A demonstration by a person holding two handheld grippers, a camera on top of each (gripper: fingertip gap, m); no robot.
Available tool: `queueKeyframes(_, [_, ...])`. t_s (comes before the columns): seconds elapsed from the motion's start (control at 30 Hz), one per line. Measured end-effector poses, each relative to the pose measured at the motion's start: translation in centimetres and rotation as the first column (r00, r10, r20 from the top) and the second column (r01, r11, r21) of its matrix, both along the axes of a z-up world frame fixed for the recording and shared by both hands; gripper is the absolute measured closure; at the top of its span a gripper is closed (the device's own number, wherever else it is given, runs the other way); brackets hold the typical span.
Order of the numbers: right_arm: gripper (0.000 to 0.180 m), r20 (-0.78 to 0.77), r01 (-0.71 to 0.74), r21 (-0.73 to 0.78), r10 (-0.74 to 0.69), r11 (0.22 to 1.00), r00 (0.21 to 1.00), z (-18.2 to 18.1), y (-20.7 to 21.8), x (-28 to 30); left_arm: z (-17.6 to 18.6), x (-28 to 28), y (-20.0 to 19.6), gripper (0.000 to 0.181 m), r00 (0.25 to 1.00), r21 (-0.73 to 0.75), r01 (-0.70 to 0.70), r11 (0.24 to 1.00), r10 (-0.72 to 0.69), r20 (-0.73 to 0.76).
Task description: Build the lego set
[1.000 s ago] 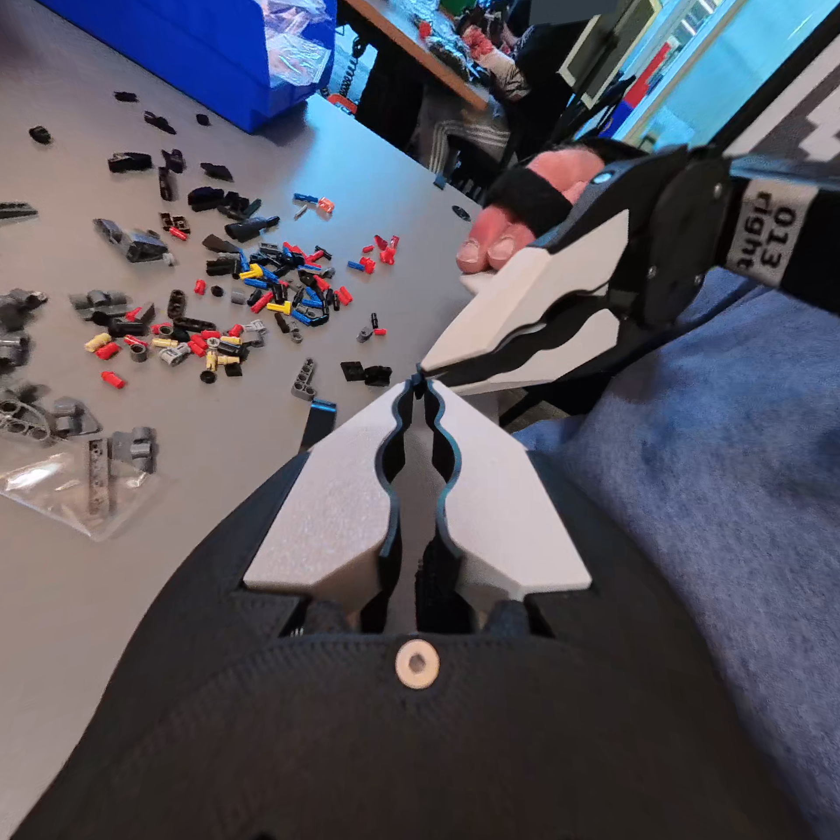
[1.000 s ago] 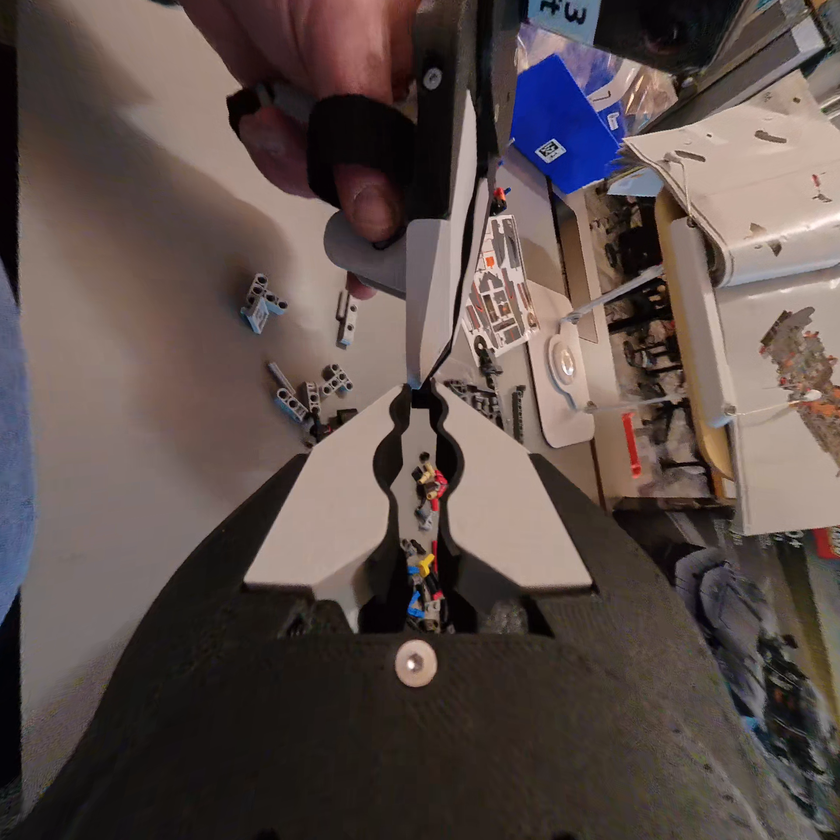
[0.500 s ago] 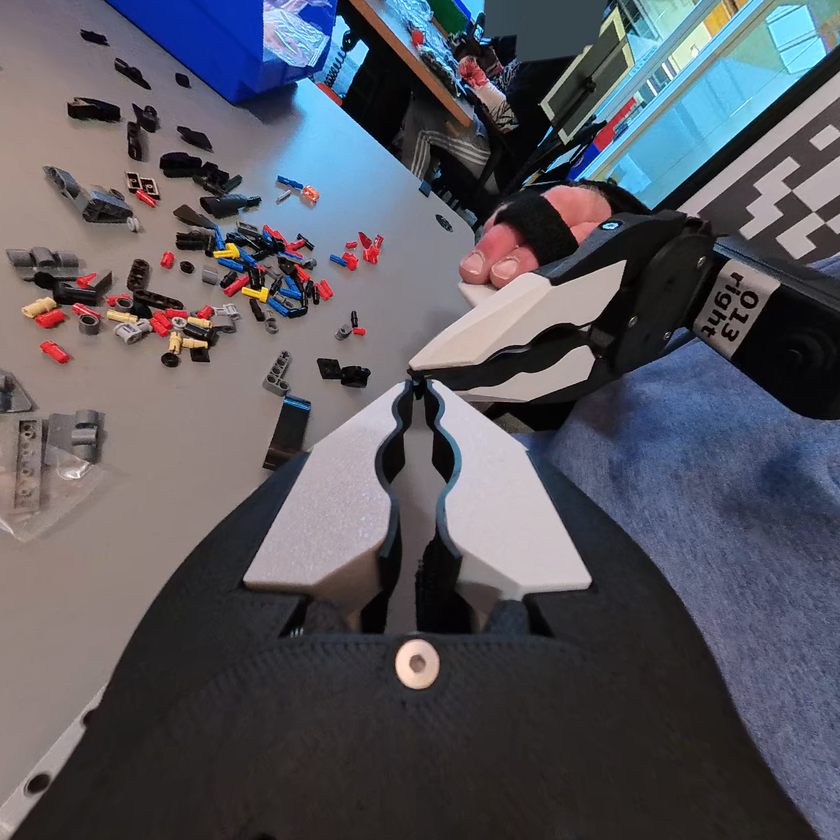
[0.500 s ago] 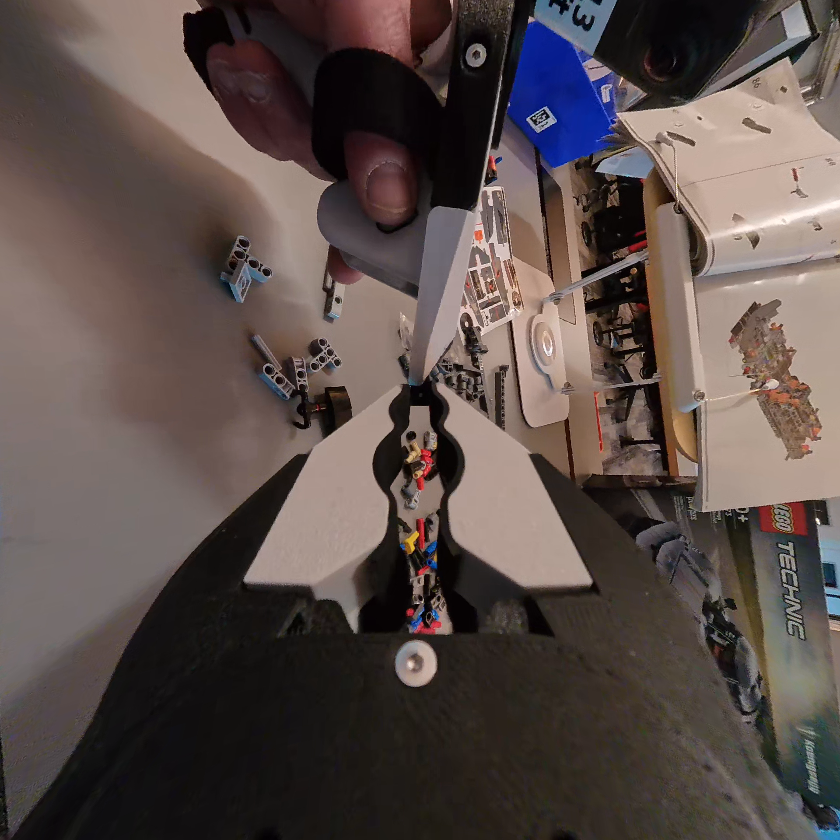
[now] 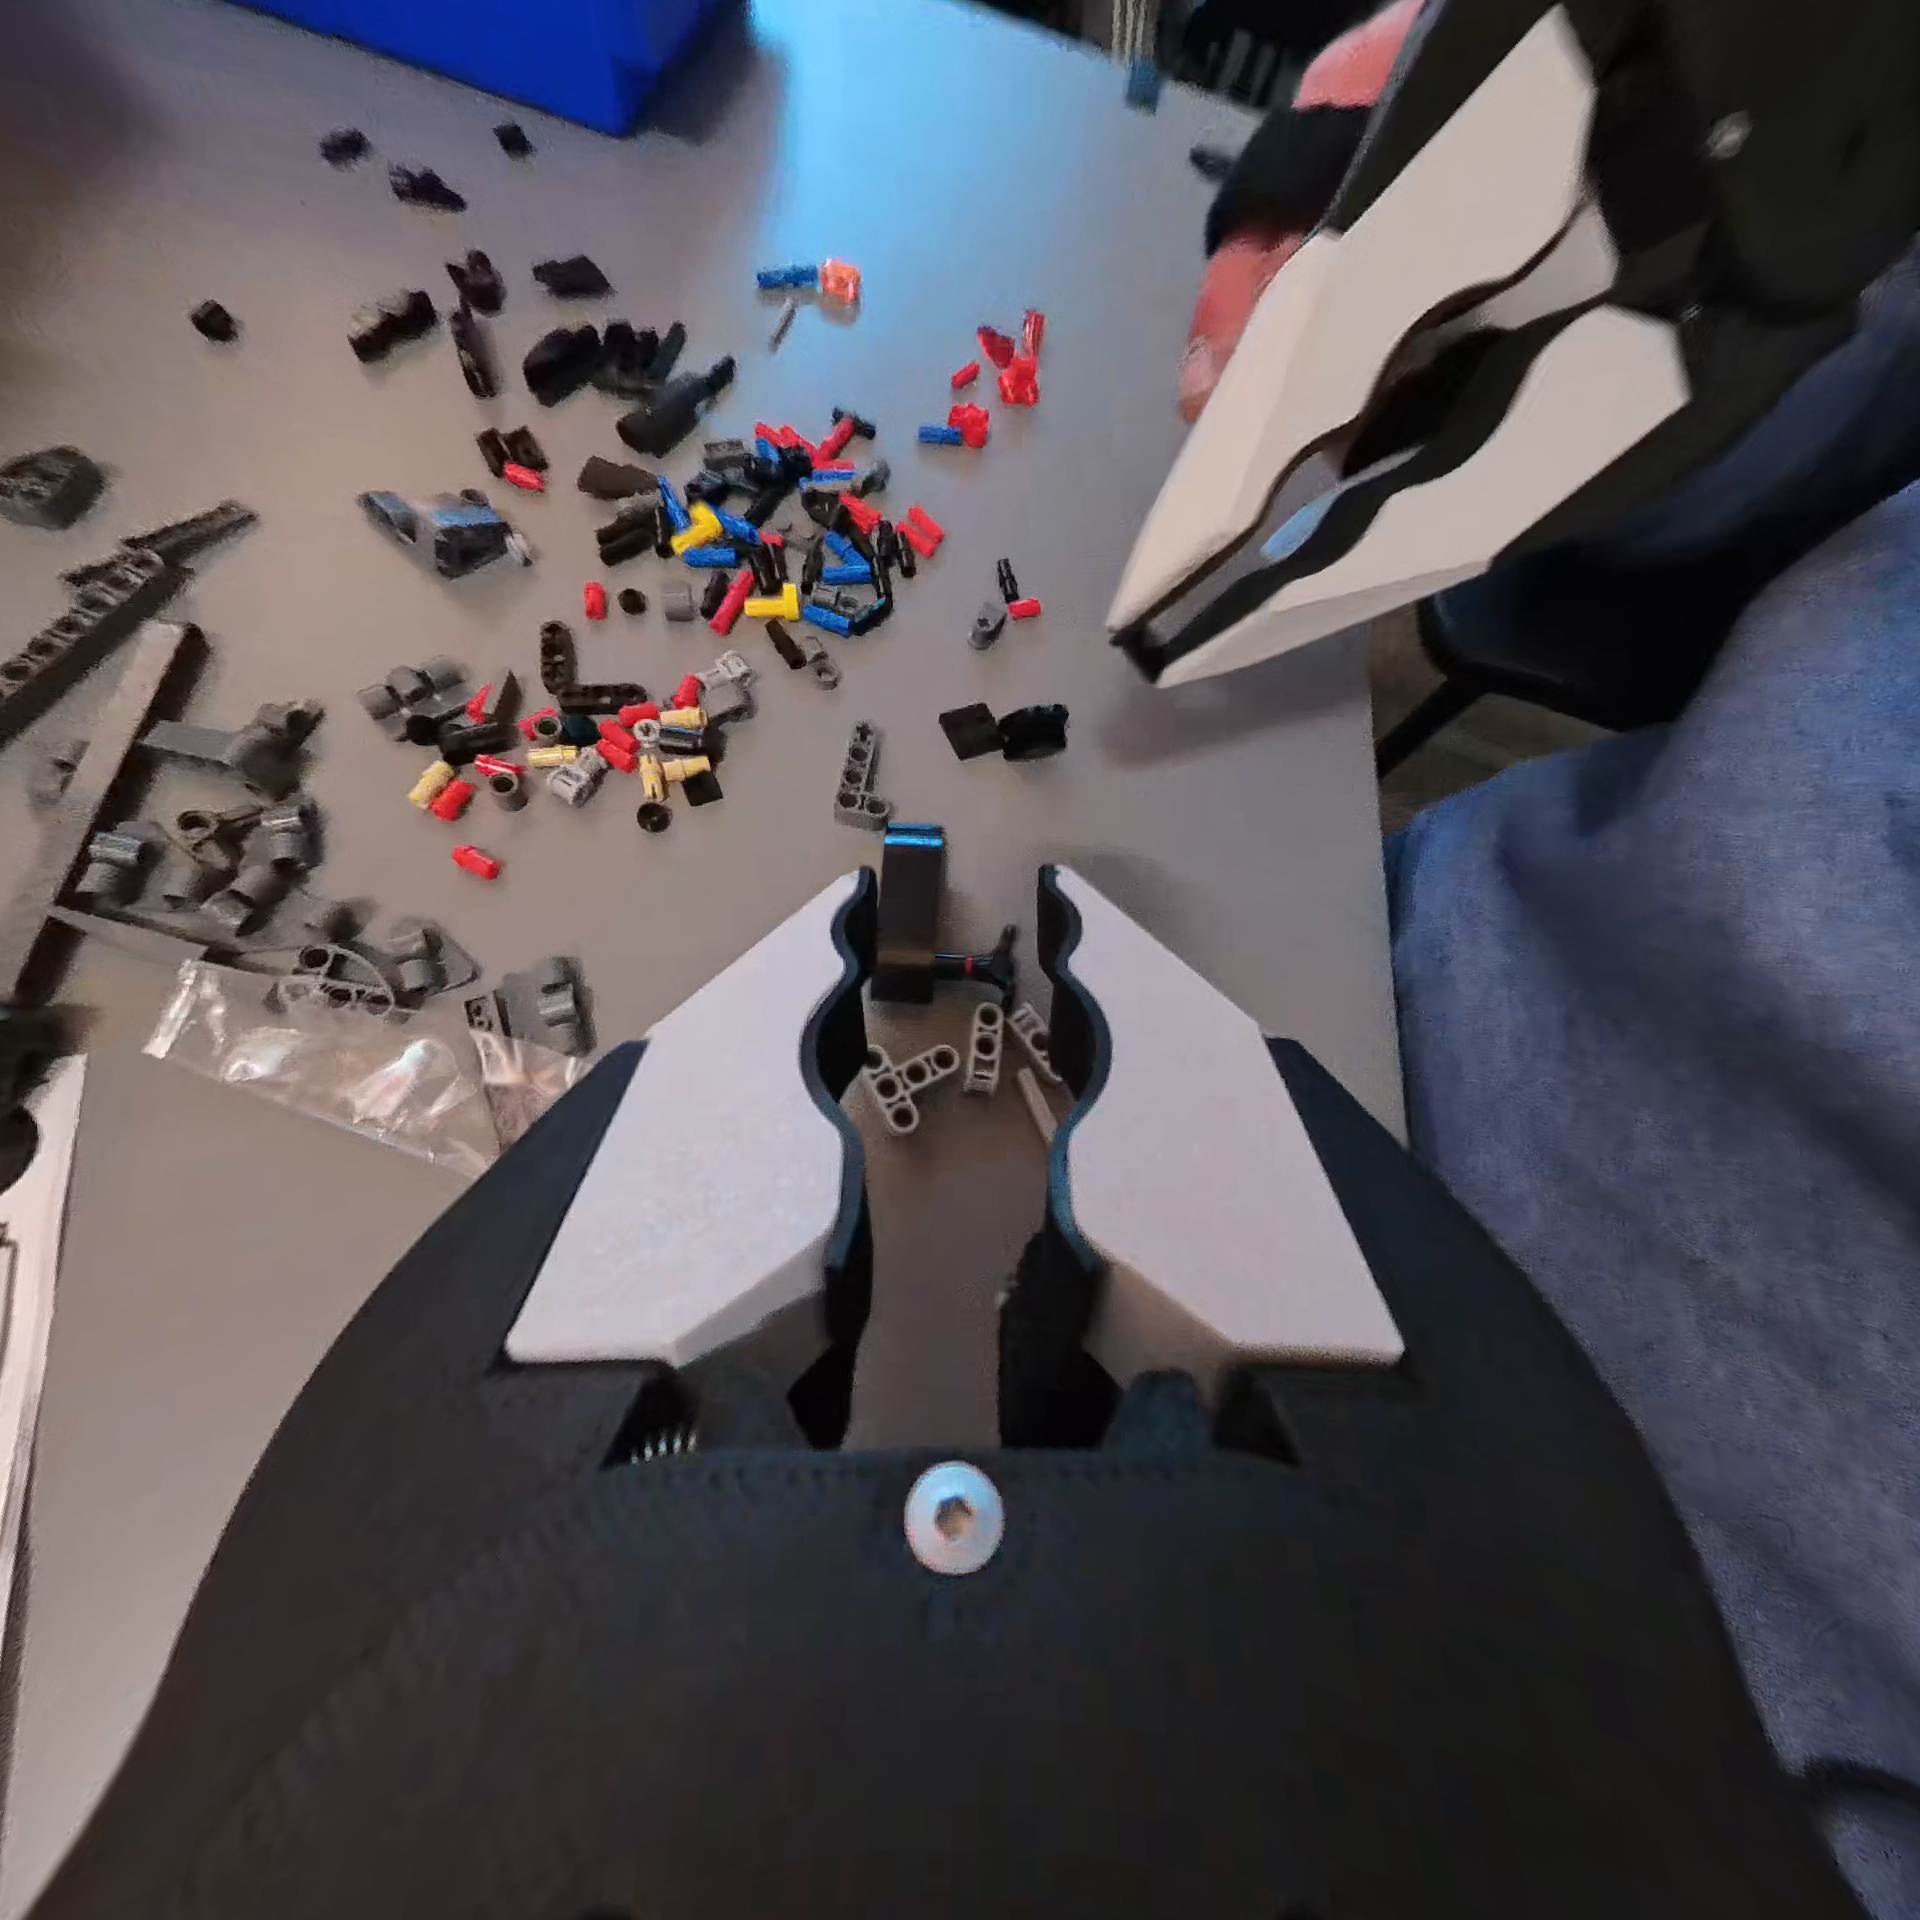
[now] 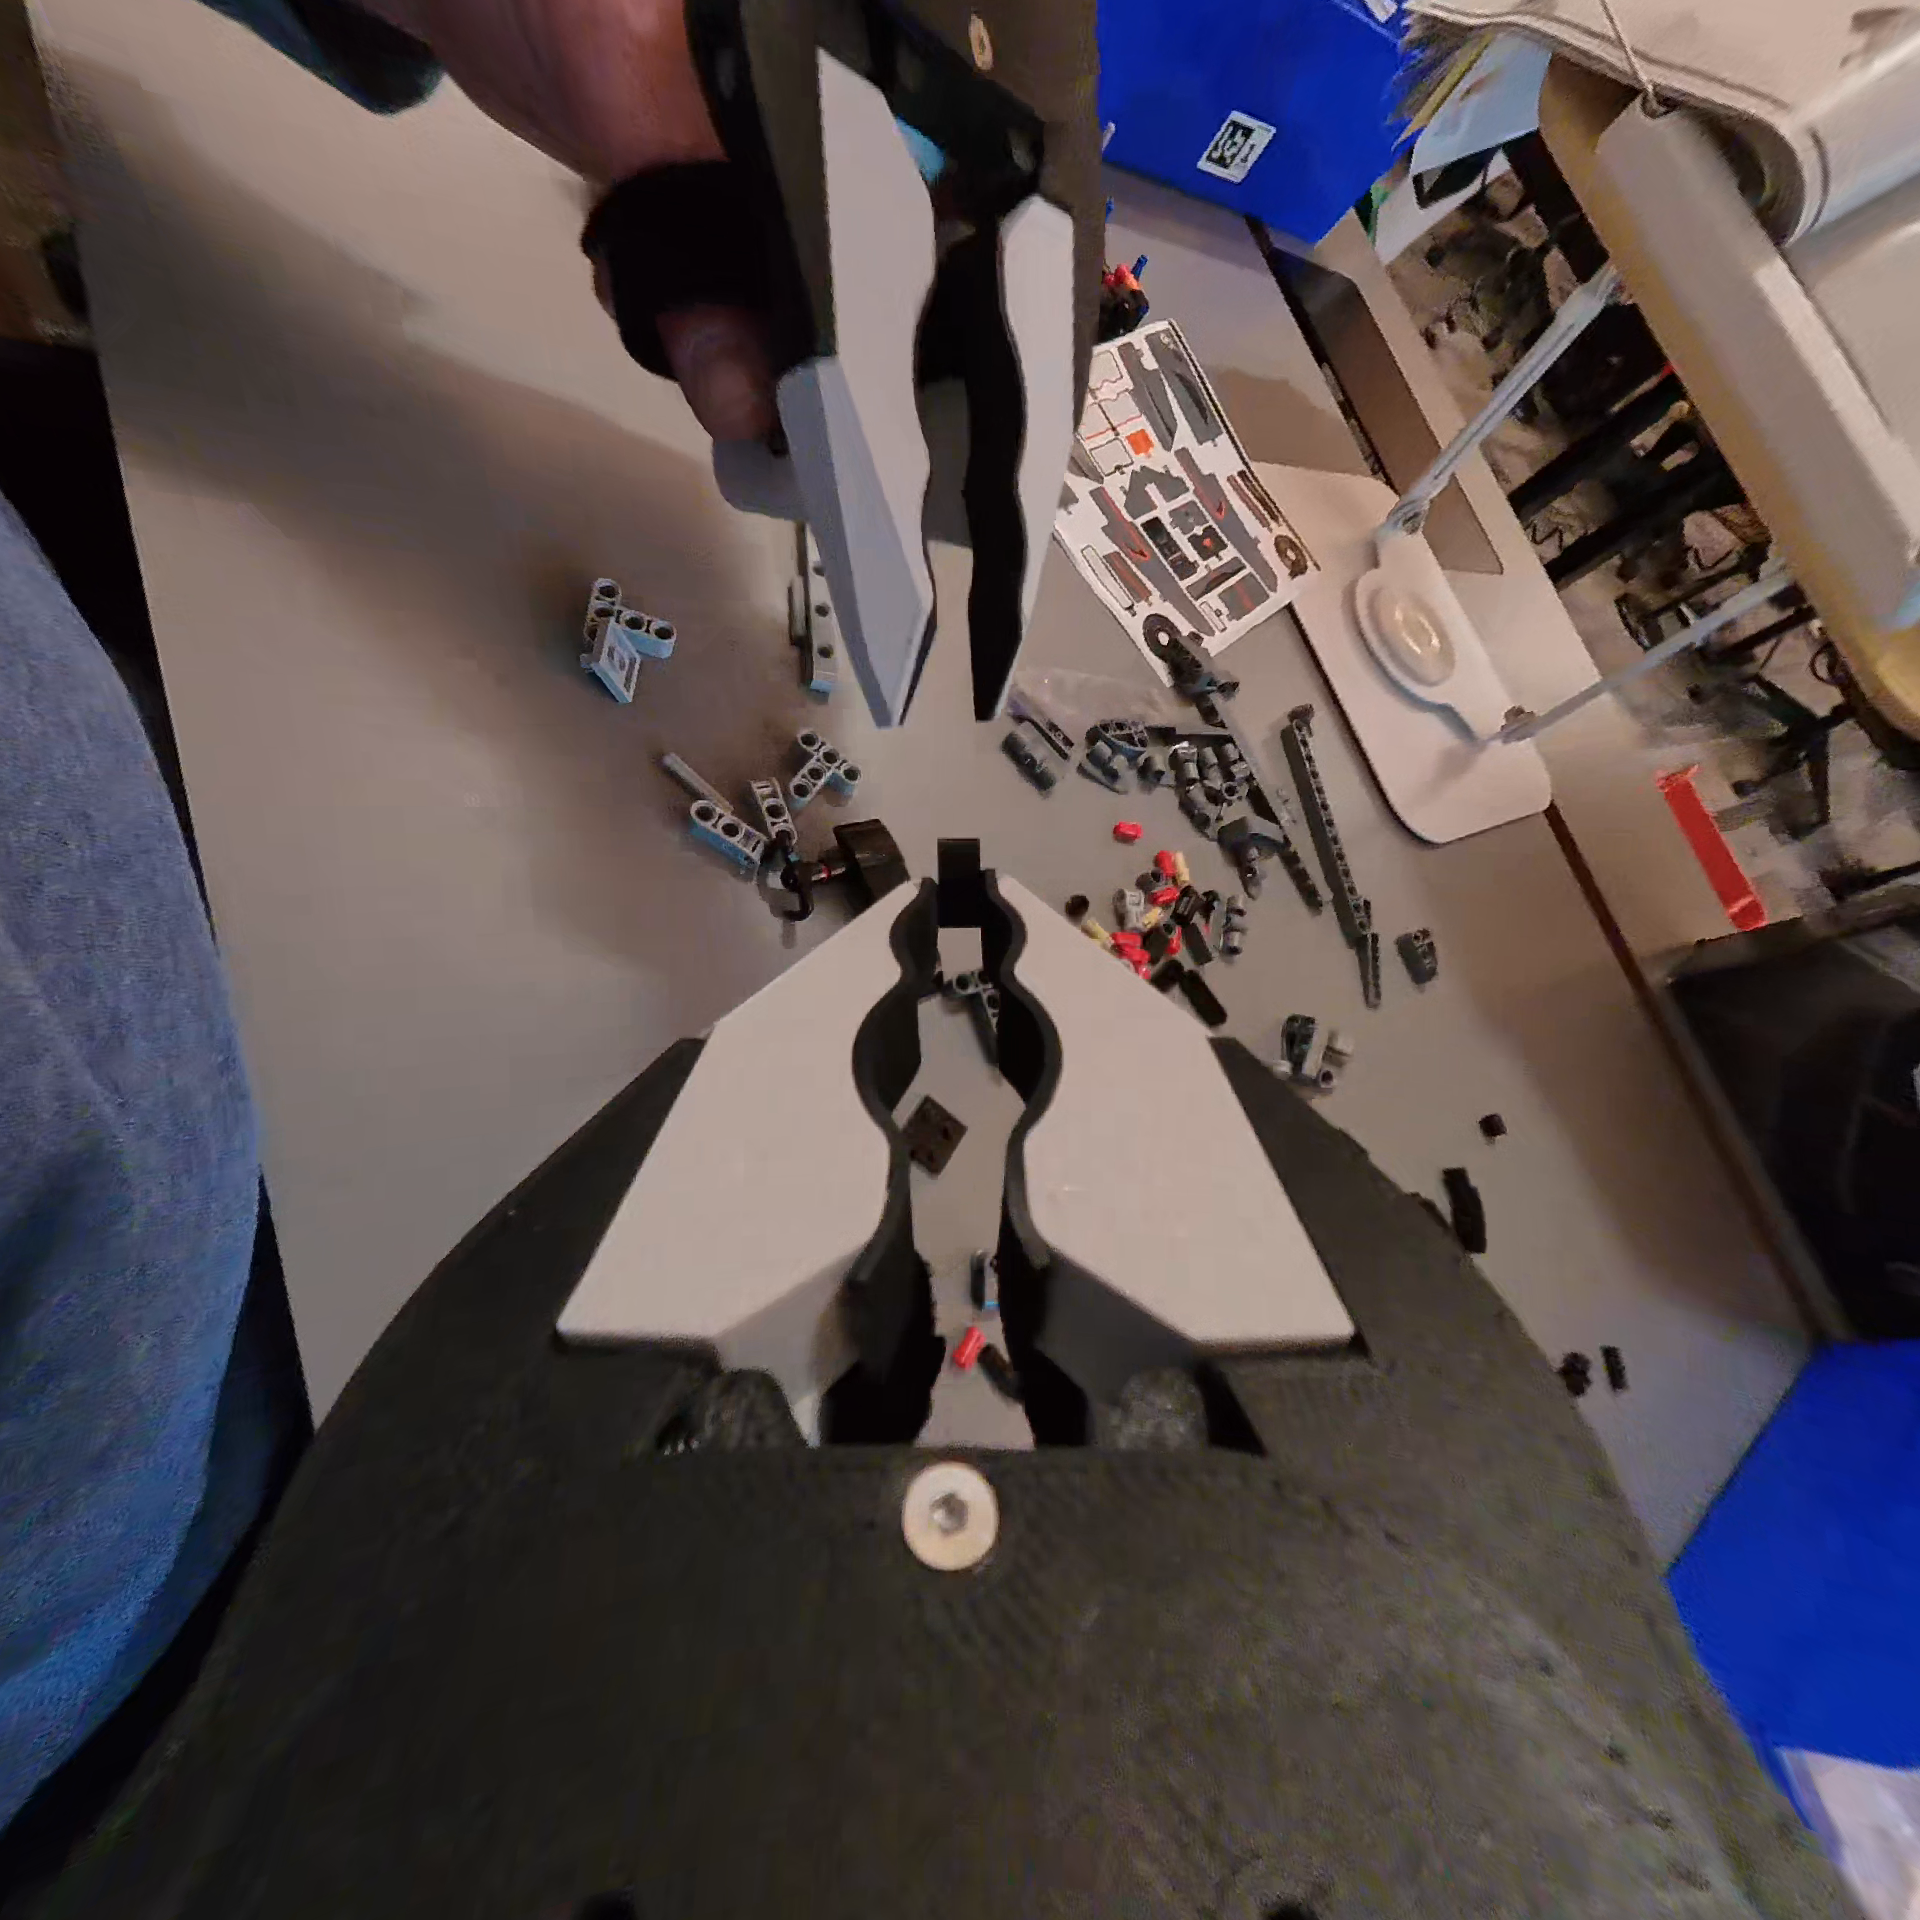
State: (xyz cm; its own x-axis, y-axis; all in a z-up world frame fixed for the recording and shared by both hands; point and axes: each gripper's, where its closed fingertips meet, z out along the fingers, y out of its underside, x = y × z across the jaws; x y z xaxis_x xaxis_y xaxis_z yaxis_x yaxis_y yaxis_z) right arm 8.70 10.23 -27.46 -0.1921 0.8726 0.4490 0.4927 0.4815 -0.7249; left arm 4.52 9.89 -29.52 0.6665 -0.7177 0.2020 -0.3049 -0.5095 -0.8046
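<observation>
Loose lego pieces (image 5: 769,561) in red, blue, yellow, black and grey lie scattered on the grey table (image 5: 1195,831). My left gripper (image 5: 953,883) is open and empty above a flat black panel (image 5: 909,914) and several light grey beams (image 5: 914,1081). It also shows at the top of the right wrist view (image 6: 940,717). My right gripper (image 6: 958,894) is shut on a small black piece (image 6: 958,868) that sticks out past its tips. In the left wrist view it hangs in the air at the upper right (image 5: 1143,649), apart from the left gripper.
A blue bin (image 5: 582,62) stands at the back of the table. A sticker sheet (image 6: 1174,488) and a booklet stand base (image 6: 1444,665) lie beyond the dark grey parts (image 6: 1216,779). A clear bag (image 5: 332,1070) lies at the left. A person's blue-clad leg (image 5: 1662,1143) is beside the table edge. Some 5 cm of space lies between my two pairs of fingers.
The two grippers' tips were touching on a small black piece. My left gripper has opened and drawn away, and the piece stays in my right gripper. Both views now look down on the table.
</observation>
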Motion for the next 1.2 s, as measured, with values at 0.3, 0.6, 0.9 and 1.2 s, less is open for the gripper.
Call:
queueKeyframes(0.3, [0.175, 0.000, 0.012, -0.024, -0.012, 1.000, 1.000, -0.6, -0.1, 0.9, -6.5, 1.5, 1.3, 0.152, 0.939, -0.147, 0.054, 0.988, -0.101, -0.329])
queueKeyframes(0.6, [0.175, -0.013, 0.002, -0.070, -0.003, 0.998, 1.000, -0.8, 0.1, 0.9, -6.0, 0.9, 2.4, 0.166, 0.980, -0.198, -0.114, 0.974, 0.077, -0.186])
queueKeyframes(0.9, [0.175, -0.010, 0.009, -0.090, -0.010, 0.996, 1.000, -1.2, 0.4, 1.1, -6.1, -1.7, 3.7, 0.155, 0.900, -0.076, -0.416, 0.906, 0.399, -0.173])
queueKeyframes(1.2, [0.175, -0.004, 0.014, -0.124, -0.014, 0.992, 1.000, -1.8, 0.5, 1.1, -3.8, -0.8, 0.9, 0.159, 0.910, 0.066, -0.203, 0.977, 0.213, -0.355])
